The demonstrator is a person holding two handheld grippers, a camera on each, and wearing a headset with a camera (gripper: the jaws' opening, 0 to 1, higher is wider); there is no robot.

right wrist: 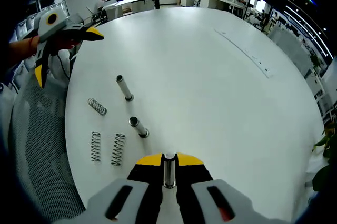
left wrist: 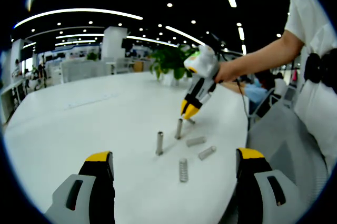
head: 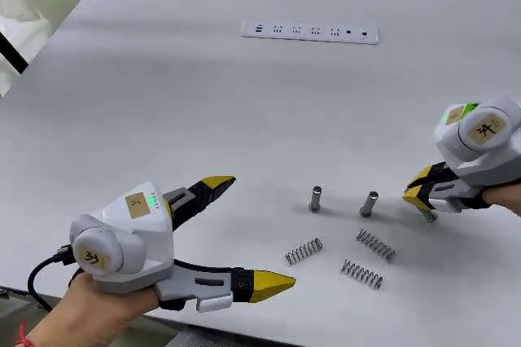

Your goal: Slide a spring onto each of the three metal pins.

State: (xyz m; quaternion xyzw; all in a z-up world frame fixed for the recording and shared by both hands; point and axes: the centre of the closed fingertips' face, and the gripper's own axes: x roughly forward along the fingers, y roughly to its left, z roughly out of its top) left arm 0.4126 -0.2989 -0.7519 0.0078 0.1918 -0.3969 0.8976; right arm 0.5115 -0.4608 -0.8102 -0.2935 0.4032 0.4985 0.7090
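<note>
The right gripper [head: 418, 194] has its jaws pinched on one pin [right wrist: 168, 170] at the right of the worktop [head: 163, 103]. Whether the pin's base touches the surface is hard to tell. The grip sits near the pin's end, so the pin could likely pivot or slip out if a spring is pushed on off-axis. The jaws may also cover the length a spring has to travel. The other two pins [head: 315, 198] [head: 369, 203] stand upright and free near the middle. A brush from either gripper would probably tip them and let them roll. The left gripper [head: 244, 233] hangs near the front edge with its jaws spread wide and holding nothing. The three springs [head: 304, 251] [head: 374, 244] [head: 361, 274] lie flat just in front of the pins. They are thin and round, so they may roll or spring away under a hard squeeze, perhaps off the near edge. No tray or bin holds the parts, which all sit loose on the worktop. A power strip [head: 309, 32] lies well behind.
</note>
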